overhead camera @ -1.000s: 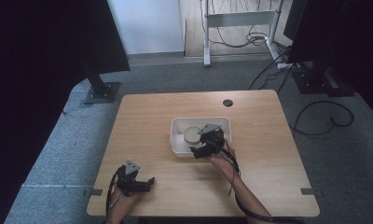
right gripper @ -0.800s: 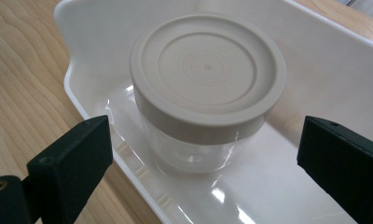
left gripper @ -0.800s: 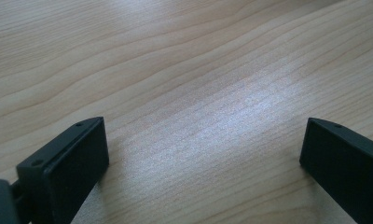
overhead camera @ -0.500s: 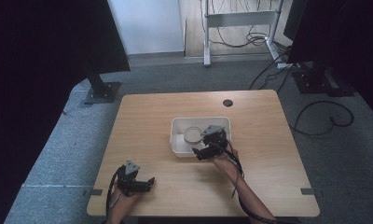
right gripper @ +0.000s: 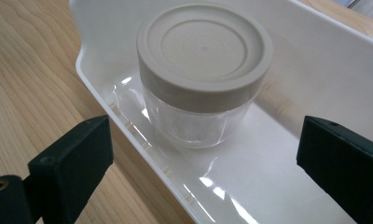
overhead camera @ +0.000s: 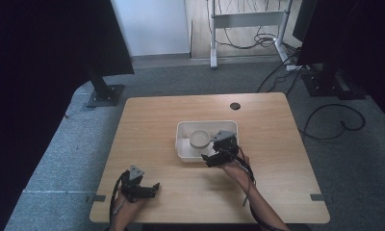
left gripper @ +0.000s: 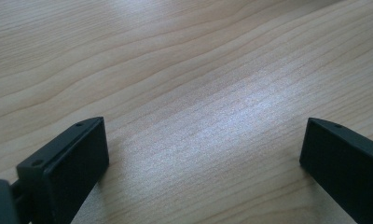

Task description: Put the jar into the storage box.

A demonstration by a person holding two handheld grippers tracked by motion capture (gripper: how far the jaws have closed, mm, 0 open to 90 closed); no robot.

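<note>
while the right gripper (overhead camera: 214, 155) hangs at the near edge of the white tray (overhead camera: 183, 147), its jaws stand wide apart with nothing between them, aimed at the jar (right gripper: 203, 74). that clear jar with its beige lid (right gripper: 204, 46) stands upright inside the tray, near the tray's left end as the high view shows it, on the wooden counter (overhead camera: 277, 144). the lid looks seated, so the jar seems untouched and the grasp is not yet made; i judge the reach nearly finished, with closing on the jar and lifting it out left to do. the left gripper (overhead camera: 145, 188) rests low over bare counter near the front left corner, jaws also spread and empty, well apart from the tray.
</note>
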